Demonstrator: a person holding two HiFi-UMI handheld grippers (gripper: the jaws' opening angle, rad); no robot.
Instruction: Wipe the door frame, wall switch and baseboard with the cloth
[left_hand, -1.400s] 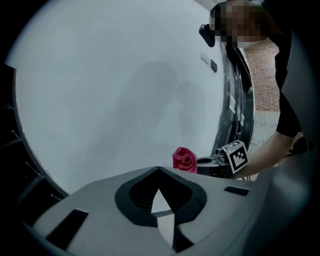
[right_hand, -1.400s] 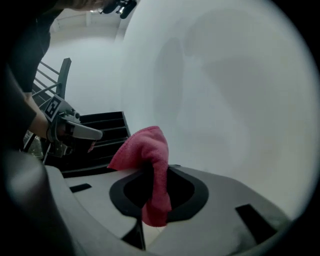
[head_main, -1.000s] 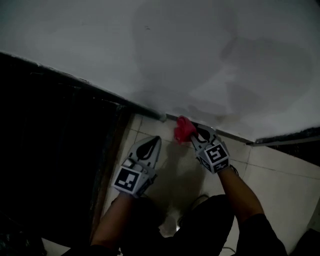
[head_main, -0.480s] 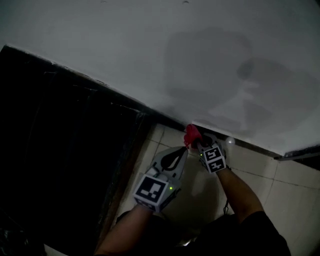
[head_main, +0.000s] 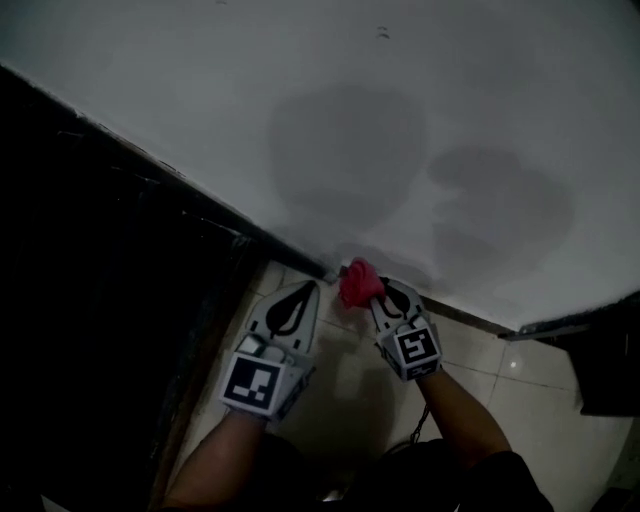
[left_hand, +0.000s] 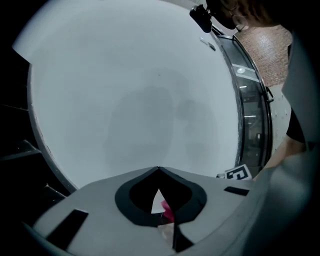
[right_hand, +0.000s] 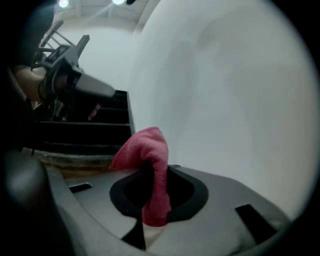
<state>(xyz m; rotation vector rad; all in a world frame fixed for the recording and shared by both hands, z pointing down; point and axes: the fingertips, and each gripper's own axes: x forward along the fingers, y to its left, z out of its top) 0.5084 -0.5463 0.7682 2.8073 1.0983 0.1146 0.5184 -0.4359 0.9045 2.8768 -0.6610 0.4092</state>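
Dim, grainy, low in contrast. Soft blotchy shadows across the grey wall (head_main: 450, 80); doorway (head_main: 90, 300) almost black. Strong fisheye bending and black corners in both gripper views. Glare from lights (right_hand: 62, 3) at top left of the right gripper view; red cloth (right_hand: 150, 150) fairly sharp.

A white wall (head_main: 400, 110) carries 2 grey shadow patches (head_main: 335, 150). Pale tiled floor (head_main: 525, 400) lies below it. A brick wall (left_hand: 272, 55) shows beyond glass panes (left_hand: 252, 117).
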